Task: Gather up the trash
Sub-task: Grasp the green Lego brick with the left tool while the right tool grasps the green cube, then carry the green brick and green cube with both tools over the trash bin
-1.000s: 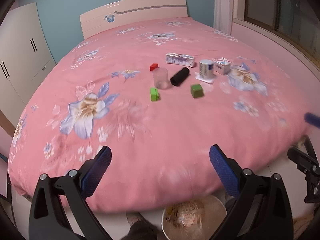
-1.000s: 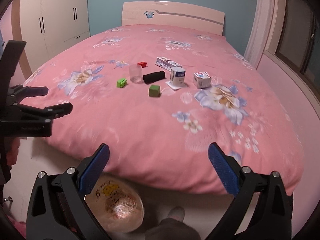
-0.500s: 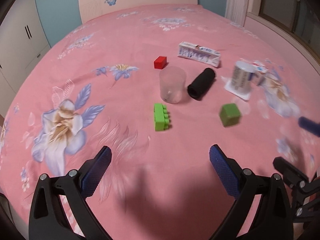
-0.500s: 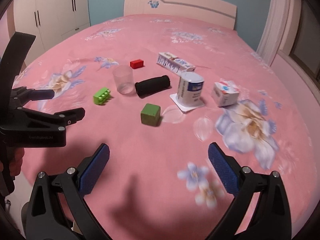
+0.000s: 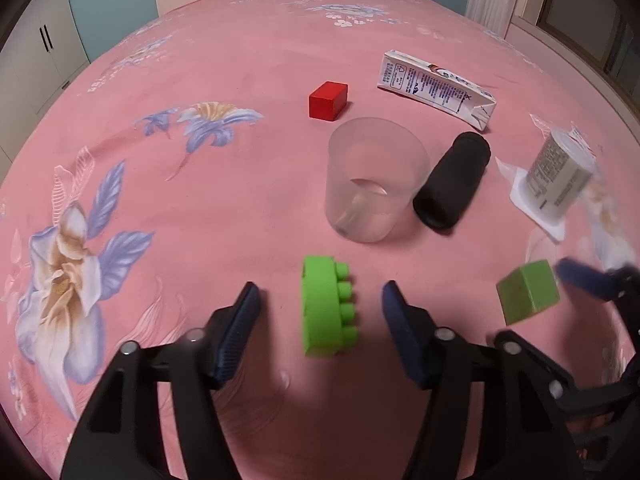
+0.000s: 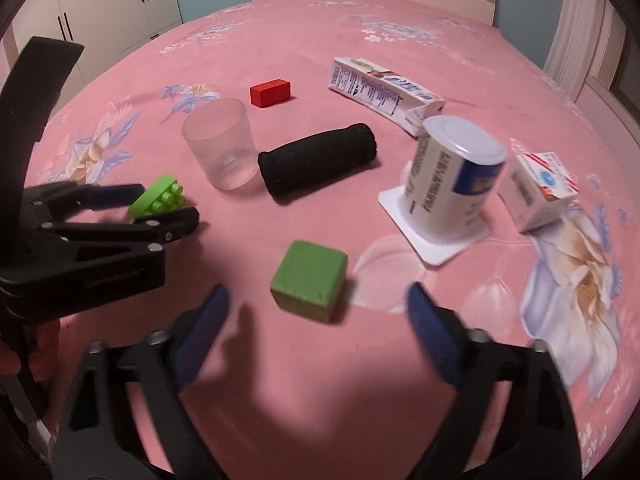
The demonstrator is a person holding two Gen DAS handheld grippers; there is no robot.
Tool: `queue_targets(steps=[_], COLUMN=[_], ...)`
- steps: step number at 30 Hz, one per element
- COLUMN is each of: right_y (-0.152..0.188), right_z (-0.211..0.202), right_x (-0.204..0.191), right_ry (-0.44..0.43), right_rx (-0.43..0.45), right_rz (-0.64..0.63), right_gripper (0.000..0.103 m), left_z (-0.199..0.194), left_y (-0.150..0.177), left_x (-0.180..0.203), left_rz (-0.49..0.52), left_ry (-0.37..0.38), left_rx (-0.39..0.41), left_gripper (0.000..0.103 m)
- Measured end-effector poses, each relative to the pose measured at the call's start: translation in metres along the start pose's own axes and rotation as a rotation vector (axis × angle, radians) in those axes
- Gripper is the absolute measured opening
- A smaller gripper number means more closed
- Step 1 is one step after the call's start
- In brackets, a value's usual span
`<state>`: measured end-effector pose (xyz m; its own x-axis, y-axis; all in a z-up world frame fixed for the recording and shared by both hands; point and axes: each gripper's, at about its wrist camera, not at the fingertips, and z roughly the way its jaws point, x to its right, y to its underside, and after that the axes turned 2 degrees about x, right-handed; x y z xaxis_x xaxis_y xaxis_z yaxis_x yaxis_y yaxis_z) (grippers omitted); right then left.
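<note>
Over pink bedspread: left gripper closing around green brick, right gripper closing around green cube, neither touching

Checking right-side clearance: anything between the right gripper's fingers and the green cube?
Nothing: in the right wrist view only bare pink bedspread separates the right gripper, closing, from the green cube.

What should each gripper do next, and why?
Probably keep closing until the pads press. The bright green studded brick lies between the closing jaws of the left gripper, and the dark green cube lies between the closing jaws of the right gripper; gaps remain on both sides.
</note>
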<state>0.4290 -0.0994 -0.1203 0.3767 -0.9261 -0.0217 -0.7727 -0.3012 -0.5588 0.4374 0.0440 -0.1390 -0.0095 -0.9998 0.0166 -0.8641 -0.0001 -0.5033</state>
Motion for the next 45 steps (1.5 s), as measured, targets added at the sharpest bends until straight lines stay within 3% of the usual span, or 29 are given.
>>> queue_targets(steps=[2, 4, 6, 14, 18, 25, 33, 40, 45], right_y=[-0.001, -0.001, -0.002, -0.002, -0.007, -0.027, -0.042, -0.015, 0.024], right_z=[0.006, 0.008, 0.008, -0.002, -0.026, -0.118, -0.276, -0.397, -0.46], right_x=[0.0, 0.0, 0.002, 0.005, 0.005, -0.007, -0.03, -0.05, -0.064], right_ry=[-0.013, -0.015, -0.026, -0.039, -0.039, -0.023, -0.026, -0.038, -0.04], right_rx=[-0.015, -0.016, -0.017, -0.01, 0.018, 0.127, 0.308, 0.423, 0.478], right_rz=[0.003, 0.0, 0.003, 0.0, -0.003, -0.045, -0.095, -0.133, -0.173], right_gripper=[0.057, 0.045, 0.039, 0.039, 0.039, 0.039, 0.039, 0.039, 0.039], left_z=[0.003, 0.003, 0.004, -0.006, -0.03, -0.132, -0.289, -0.421, -0.476], left_y=[-0.001, -0.002, -0.003, -0.001, -0.003, -0.023, -0.031, 0.007, 0.044], left_x=[0.002, 0.004, 0.006, 0.007, 0.008, 0.011, 0.028, 0.041, 0.045], left_rz=[0.005, 0.008, 0.011, 0.03, 0.039, 0.085, 0.156, 0.184, 0.203], left_ry=[0.008, 0.017, 0.026, 0.009, 0.0, -0.043, -0.116, -0.163, -0.209], left_rx=[0.002, 0.006, 0.005, 0.005, 0.024, 0.149, 0.345, 0.504, 0.576], left_gripper=[0.044, 0.024, 0.023, 0.023, 0.023, 0.023, 0.023, 0.023, 0.023])
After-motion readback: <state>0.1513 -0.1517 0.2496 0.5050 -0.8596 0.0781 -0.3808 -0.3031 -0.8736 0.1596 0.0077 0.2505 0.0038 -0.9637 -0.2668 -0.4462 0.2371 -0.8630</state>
